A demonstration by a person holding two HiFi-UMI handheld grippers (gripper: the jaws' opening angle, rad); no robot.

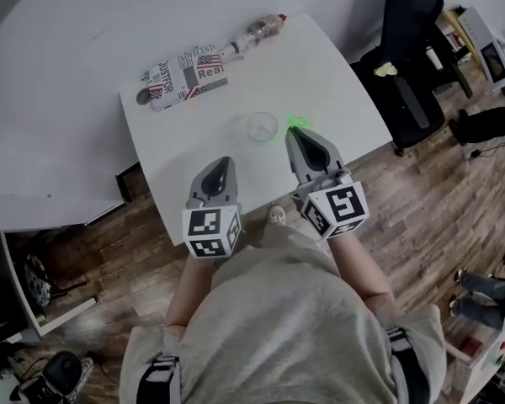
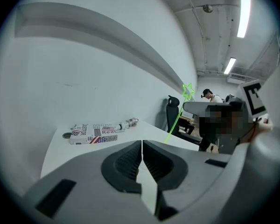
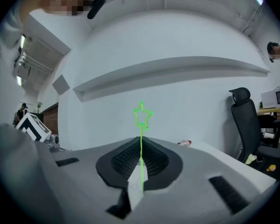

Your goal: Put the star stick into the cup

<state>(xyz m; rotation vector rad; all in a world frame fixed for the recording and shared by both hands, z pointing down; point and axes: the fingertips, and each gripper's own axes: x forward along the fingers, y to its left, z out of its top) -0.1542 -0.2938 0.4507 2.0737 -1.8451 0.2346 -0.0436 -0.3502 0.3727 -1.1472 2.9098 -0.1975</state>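
A thin green star stick [image 3: 141, 125] stands upright between the jaws of my right gripper [image 3: 141, 158], which is shut on it; its star head [image 1: 297, 123] shows just past the jaw tips in the head view. A clear cup [image 1: 262, 127] stands on the white table [image 1: 337, 82], just left of the right gripper [image 1: 304, 135]. My left gripper [image 1: 221, 168] hovers over the table's near edge, shut with nothing in it. From the left gripper view the star stick [image 2: 178, 116] appears to the right, beyond the closed jaws [image 2: 142, 148].
A flag-printed box [image 1: 185, 76] and a lying bottle [image 1: 257, 32] rest at the table's far side. A black office chair [image 1: 408, 49] stands right of the table. Wooden floor surrounds the near edge. A person [image 2: 208, 95] stands in the far room.
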